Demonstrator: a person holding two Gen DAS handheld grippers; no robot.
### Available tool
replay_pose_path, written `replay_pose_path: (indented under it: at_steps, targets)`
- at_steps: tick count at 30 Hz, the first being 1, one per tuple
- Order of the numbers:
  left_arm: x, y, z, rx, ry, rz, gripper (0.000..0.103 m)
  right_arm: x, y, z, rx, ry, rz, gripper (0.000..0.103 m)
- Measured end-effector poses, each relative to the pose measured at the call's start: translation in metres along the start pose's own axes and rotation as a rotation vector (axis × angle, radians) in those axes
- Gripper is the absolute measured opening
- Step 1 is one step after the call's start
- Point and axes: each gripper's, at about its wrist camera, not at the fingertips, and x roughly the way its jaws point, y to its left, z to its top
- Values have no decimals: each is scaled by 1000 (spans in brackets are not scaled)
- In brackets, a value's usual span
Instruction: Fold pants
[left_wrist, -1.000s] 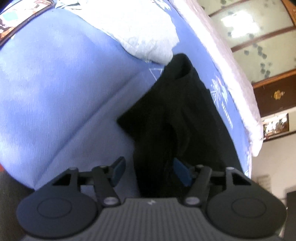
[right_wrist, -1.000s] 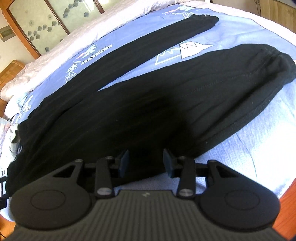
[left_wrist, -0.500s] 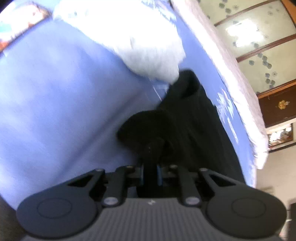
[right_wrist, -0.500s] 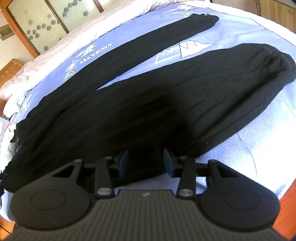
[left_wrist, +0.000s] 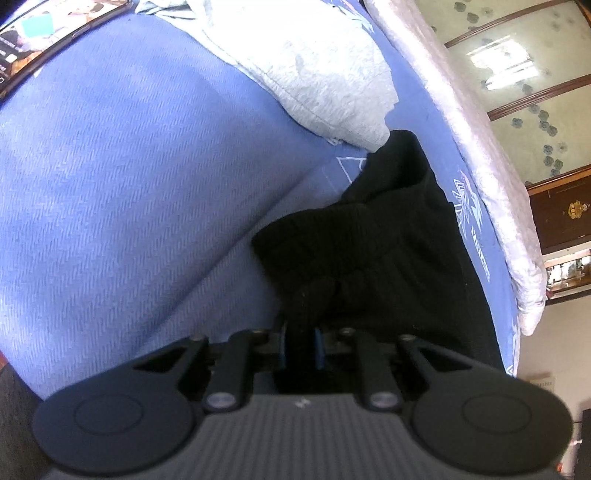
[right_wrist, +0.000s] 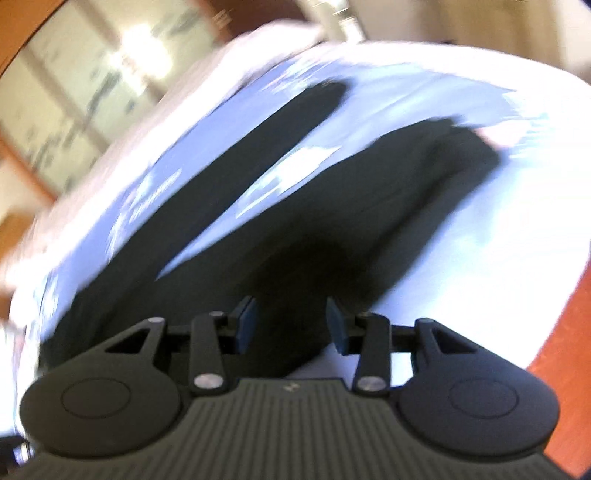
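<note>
On blue bedsheet (left_wrist: 122, 177), left tongs (left_wrist: 301, 345) pinching black fabric pants (left_wrist: 369, 251), right tongs (right_wrist: 291, 325) spread over them.

free: bare blue bedsheet (left_wrist: 129, 192) left of black pants (left_wrist: 388, 251) | obstacle: pale pillow (left_wrist: 314, 70) touching pants' far end | right: quilt (left_wrist: 491, 177) along edge

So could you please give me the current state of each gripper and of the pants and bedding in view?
left gripper: shut on a pinch of the pants.
right gripper: open, over the pants, holding nothing.
pants: waist end bunched and lifted, legs spread apart, unfolded.
blue bedsheet: spread under the pants.
pale blanket: crumpled beside the waistband.
</note>
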Motion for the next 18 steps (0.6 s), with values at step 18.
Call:
replay_pose_path:
  at_steps: [18]
  targets:
    - [-8,-16,5,-33,24,-1,14,17,-95,38,366,-48,-39,30]
